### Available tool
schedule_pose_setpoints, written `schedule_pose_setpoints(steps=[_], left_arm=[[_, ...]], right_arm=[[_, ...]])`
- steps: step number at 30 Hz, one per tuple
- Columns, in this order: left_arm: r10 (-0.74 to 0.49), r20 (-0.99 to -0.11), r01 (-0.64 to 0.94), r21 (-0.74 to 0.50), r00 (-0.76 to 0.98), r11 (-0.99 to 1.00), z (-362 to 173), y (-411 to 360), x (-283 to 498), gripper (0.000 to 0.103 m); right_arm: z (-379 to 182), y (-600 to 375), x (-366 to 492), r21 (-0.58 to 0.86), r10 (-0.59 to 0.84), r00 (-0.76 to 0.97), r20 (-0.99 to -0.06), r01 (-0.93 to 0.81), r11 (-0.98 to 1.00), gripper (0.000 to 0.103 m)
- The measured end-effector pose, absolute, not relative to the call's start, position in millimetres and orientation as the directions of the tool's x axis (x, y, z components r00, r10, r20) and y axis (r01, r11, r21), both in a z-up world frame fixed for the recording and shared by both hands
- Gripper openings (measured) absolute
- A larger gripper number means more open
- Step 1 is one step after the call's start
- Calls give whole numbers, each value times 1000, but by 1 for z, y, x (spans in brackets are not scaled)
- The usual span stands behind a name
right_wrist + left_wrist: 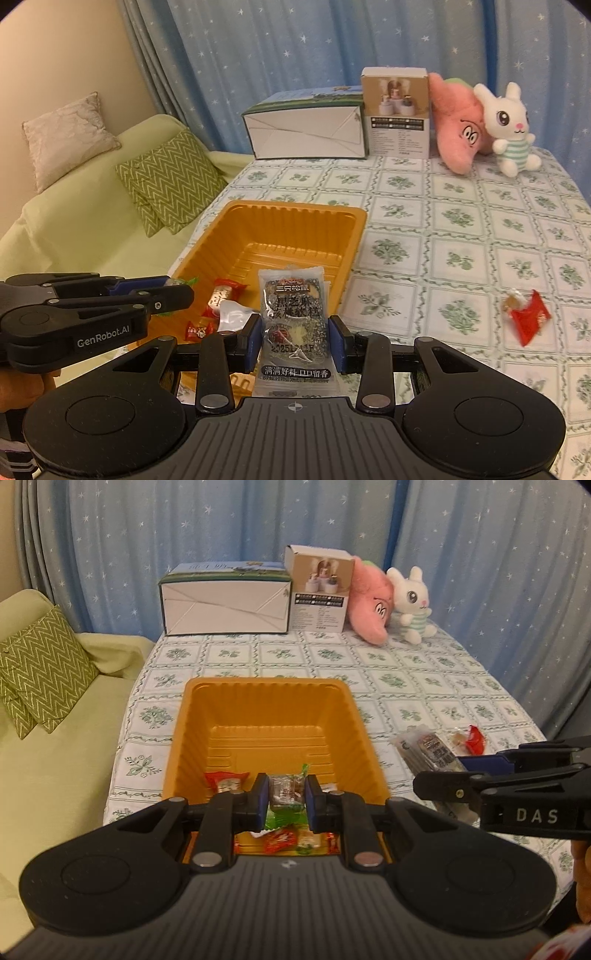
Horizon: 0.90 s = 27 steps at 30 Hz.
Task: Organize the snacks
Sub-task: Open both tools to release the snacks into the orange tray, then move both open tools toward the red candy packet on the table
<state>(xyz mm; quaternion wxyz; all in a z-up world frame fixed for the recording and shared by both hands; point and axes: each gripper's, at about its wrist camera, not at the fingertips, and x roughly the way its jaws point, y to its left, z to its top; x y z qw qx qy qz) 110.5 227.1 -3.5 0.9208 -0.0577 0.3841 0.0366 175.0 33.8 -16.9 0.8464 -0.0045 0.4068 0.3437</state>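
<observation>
The left gripper (282, 800) pinches a green-ended wrapped candy (286, 792) above the orange ribbed plastic tray (269, 686), while the right gripper (294, 341) clamps a clear sesame-cake packet (291, 325) (slippery film) that could slide free short of the tray just ahead of its fingers.

A sesame snack packet (294, 325) was pinched upright by the right gripper (294, 345), just at the near rim of the orange tray (354, 236). A red candy (526, 317) was left out on the tablecloth (461, 229), well right of the tray.
</observation>
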Motion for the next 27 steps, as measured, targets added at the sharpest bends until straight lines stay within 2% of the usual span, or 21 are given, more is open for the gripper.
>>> schedule_pose_setpoints(steps=[13, 15, 21, 23, 27], left_arm=[[17, -755, -126, -87, 656, 988, -32, 249, 126, 20], [24, -753, -136, -87, 658, 987, -33, 250, 125, 30], [41, -745, -153, -82, 666, 985, -29, 255, 119, 35], [47, -740, -160, -83, 671, 984, -27, 258, 116, 41], [55, -735, -170, -83, 676, 982, -24, 261, 111, 46]], right_arm=[[-35, 53, 190, 290, 577, 415, -703, -574, 766, 38], [-36, 54, 190, 293, 578, 413, -704, -573, 765, 38], [-40, 56, 190, 302, 578, 406, -708, -565, 768, 38], [-40, 56, 189, 308, 579, 403, -708, -563, 767, 38], [-40, 57, 190, 318, 585, 400, -705, -560, 765, 38]])
